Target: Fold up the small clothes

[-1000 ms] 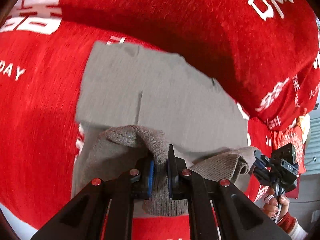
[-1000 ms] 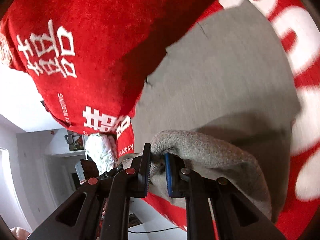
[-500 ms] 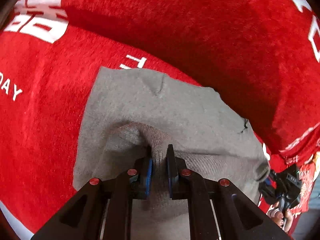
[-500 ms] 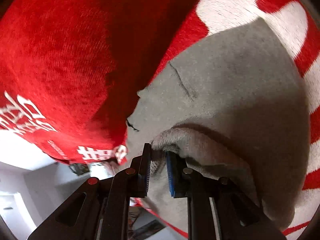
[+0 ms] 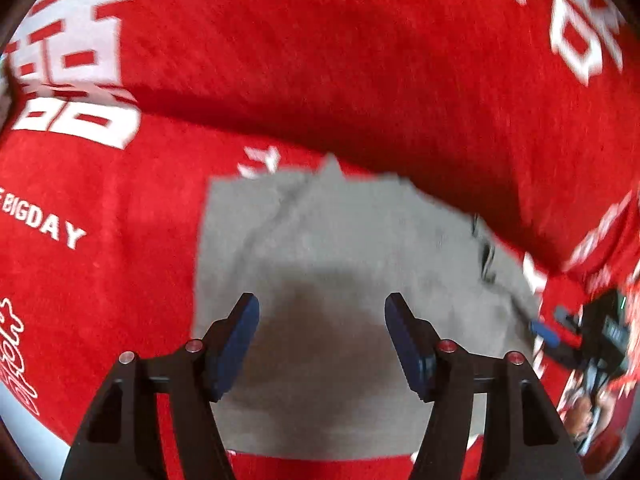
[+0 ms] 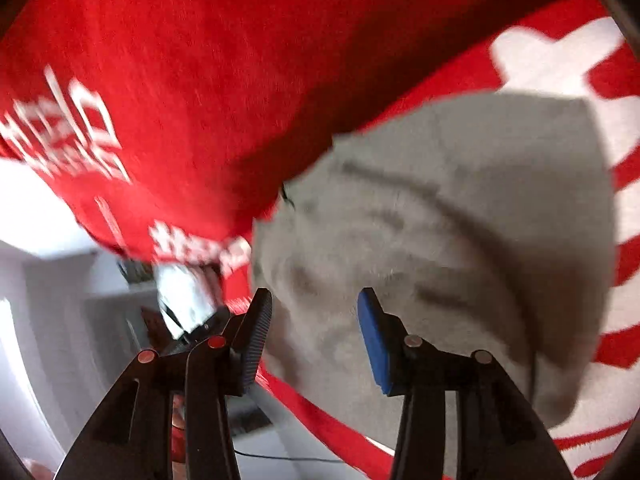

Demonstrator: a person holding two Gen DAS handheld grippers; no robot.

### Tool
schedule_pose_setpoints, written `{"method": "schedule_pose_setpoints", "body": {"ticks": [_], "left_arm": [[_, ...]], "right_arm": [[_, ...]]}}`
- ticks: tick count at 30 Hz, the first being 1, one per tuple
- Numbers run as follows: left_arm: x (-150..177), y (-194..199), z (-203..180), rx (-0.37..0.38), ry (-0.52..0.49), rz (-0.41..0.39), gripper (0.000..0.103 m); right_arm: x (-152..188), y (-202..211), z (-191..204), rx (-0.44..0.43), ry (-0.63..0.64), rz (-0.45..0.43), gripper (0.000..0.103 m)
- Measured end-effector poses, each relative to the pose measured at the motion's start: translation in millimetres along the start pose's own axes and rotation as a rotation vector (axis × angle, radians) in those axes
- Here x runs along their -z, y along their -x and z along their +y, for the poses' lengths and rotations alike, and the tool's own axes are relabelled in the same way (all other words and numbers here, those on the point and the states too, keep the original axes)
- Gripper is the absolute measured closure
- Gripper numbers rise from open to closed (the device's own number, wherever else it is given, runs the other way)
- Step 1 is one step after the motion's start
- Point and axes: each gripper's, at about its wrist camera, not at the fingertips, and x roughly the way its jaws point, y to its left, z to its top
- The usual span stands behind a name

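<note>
Now both the left gripper and right gripper are opening, jaws wide and holding nothing, just above the grey garment on the red cloth.

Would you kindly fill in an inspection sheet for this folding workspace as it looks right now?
Surface: red blanket with white lettering, bunched into a ridge behind the garment.
Job's things: grey knit garment lying folded on the blanket, free of both grippers.
Clutter: nothing seen on the blanket.
Grippers: left gripper jaws opening above the garment, nothing between them; right gripper jaws opening at the garment's edge, not pressing on it.
Cables: thin dark cable below the blanket's edge.
Surroundings: white wall, blurred.
</note>
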Motion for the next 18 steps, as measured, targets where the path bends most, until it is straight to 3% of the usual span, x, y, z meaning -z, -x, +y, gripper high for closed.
{"method": "schedule_pose_setpoints", "body": {"ticks": [3, 7, 10, 13, 14, 18], "left_arm": [[15.0, -32.7, -21.4, 0.002, -0.05, 0.065, 0.037], [8.8, -58.2, -40.6, -0.076, -0.072, 0.044, 0.037], [-4.4, -59.7, -33.5, -0.138, -0.016, -0.001, 0.037], [-13.2, -51.0, -16.0, -0.177, 0.051, -0.027, 0.037], [-14.0, -45.5, -10.6, -0.182, 0.056, -0.034, 0.037], [-6.8, -28.1, 4.5, -0.193, 0.039, -0.032, 0.037]], "right_arm": [[-7.6, -22.6, -3.7, 0.075, 0.028, 0.024, 0.056], [-32.6, -9.9, -9.5, 0.187, 0.064, -0.127, 0.062], [-46.5, 16.7, -28.1, 0.217, -0.032, -0.255, 0.06], [-49.4, 41.1, -37.4, 0.253, -0.072, -0.319, 0.054], [-48.3, 49.3, -39.7, 0.258, -0.075, -0.331, 0.05], [-31.1, 68.6, -41.7, 0.249, -0.071, -0.31, 0.049]]}}
